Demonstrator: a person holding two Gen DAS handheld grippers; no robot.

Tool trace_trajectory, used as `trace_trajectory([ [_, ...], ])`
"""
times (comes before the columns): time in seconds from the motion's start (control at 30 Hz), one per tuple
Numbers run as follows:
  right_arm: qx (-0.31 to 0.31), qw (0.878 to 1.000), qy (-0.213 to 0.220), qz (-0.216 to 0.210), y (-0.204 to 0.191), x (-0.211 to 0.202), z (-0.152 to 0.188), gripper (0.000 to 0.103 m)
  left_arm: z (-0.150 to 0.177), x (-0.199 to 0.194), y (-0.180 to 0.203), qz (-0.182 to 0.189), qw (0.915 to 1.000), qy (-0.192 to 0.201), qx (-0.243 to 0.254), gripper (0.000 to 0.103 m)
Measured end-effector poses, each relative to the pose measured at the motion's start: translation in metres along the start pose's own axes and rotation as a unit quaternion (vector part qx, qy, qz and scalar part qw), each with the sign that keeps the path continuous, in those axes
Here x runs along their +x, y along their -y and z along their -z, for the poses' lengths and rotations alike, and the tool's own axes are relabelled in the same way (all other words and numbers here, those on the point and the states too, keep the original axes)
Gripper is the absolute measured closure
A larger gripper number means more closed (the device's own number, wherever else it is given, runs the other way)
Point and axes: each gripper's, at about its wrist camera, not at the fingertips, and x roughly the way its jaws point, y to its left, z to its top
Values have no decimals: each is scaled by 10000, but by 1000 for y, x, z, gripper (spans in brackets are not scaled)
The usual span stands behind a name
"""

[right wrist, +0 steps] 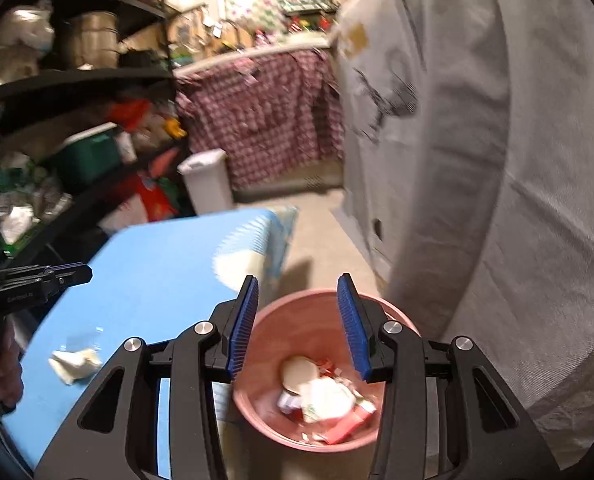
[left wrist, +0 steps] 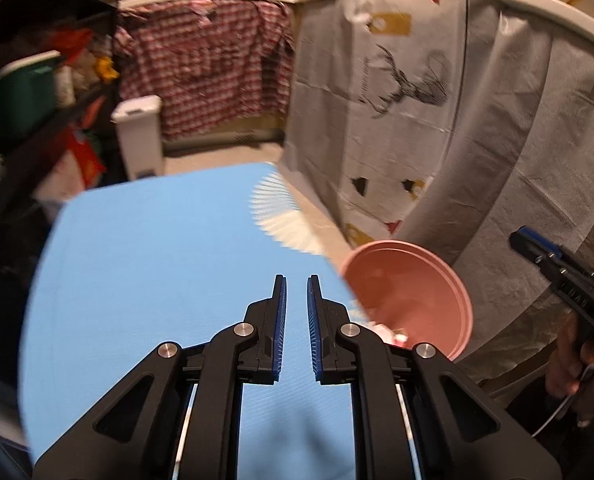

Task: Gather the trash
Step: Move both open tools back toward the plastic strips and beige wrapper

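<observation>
A pink bucket (right wrist: 293,320) stands on the floor beside the blue table (right wrist: 153,272). It holds trash (right wrist: 325,400): wrappers, a round lid, crumpled paper. My right gripper (right wrist: 298,284) is open and empty, right above the bucket. A crumpled white paper (right wrist: 75,362) lies on the blue table to its left. My left gripper (left wrist: 296,284) hovers over the blue table (left wrist: 157,248), its jaws a narrow gap apart with nothing between them. The bucket (left wrist: 409,292) is to its right. The left gripper also shows at the left edge of the right wrist view (right wrist: 85,272).
A white pleated paper piece (left wrist: 281,216) lies at the table's far right corner. A grey printed cloth (left wrist: 437,120) hangs on the right. A white bin (left wrist: 139,136) and cluttered black shelves (right wrist: 77,80) stand at the back left.
</observation>
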Motion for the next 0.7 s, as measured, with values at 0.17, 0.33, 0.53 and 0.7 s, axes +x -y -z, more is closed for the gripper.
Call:
trace_trajectory([
  [0.17, -247, 9970, 153, -719, -42, -13, -3, 66, -1, -46, -49, -311, 9994, 143, 77, 92],
  [0.33, -696, 9897, 174, -1238, -89, -15, 1, 73, 11, -71, -96, -561, 9982, 210, -73, 92],
  [0.53, -1039, 9808, 62, -1648, -129, -9, 8, 75, 40, -74, -146, -731, 9950, 101, -666, 92],
  [0.7, -1187, 9748, -23, -1886, -151, -1, 14, 77, 50, -78, -161, -776, 9939, 101, -773, 92],
])
